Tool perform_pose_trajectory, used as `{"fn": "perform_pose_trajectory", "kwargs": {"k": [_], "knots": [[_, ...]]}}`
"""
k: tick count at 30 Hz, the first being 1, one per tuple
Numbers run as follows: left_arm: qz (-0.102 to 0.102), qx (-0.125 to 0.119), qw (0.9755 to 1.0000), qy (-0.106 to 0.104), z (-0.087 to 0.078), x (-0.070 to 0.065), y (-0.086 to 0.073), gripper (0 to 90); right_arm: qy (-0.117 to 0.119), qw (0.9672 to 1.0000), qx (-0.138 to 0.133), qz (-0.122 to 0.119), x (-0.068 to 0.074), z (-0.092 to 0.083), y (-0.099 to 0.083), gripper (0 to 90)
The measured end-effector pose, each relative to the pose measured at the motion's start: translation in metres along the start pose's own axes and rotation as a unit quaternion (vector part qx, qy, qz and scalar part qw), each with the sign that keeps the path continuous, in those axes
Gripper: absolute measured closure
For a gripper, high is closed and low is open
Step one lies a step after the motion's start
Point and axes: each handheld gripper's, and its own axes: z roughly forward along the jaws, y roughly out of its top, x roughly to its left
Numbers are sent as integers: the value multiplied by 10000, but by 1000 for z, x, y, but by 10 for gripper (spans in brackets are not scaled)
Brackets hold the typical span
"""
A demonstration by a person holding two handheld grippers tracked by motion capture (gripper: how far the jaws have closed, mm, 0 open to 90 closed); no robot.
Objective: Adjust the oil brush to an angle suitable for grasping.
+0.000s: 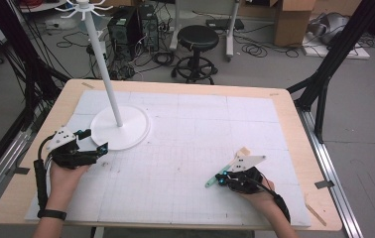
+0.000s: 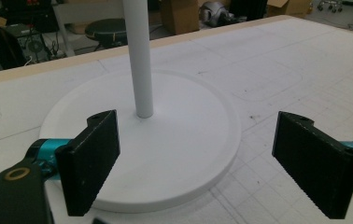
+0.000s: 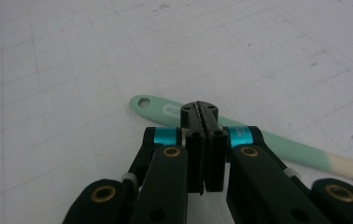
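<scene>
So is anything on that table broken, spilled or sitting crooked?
Nothing stands out. The white stand is upright on its round base, with the open left claw just short of it. The green-handled utensil lies flat on the mat, and the right claw sits closed above it.

White stand (image 1: 118, 124), white grid-lined mat (image 1: 200, 148) on tan wood worktop (image 1: 304, 148). Mint-green handle (image 3: 277, 144) fading to cream. Black tongs (image 2: 198, 165), teal accents, brass screws.
</scene>
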Motion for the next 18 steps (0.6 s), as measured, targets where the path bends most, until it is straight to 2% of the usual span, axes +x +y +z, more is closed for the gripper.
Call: {"fn": "perform_pose_trajectory", "kwargs": {"k": [18], "knots": [[-7, -53, 10000, 3, 0, 1, 0, 158, -294, 9995, 60, 105, -18, 30, 28, 900]]}}
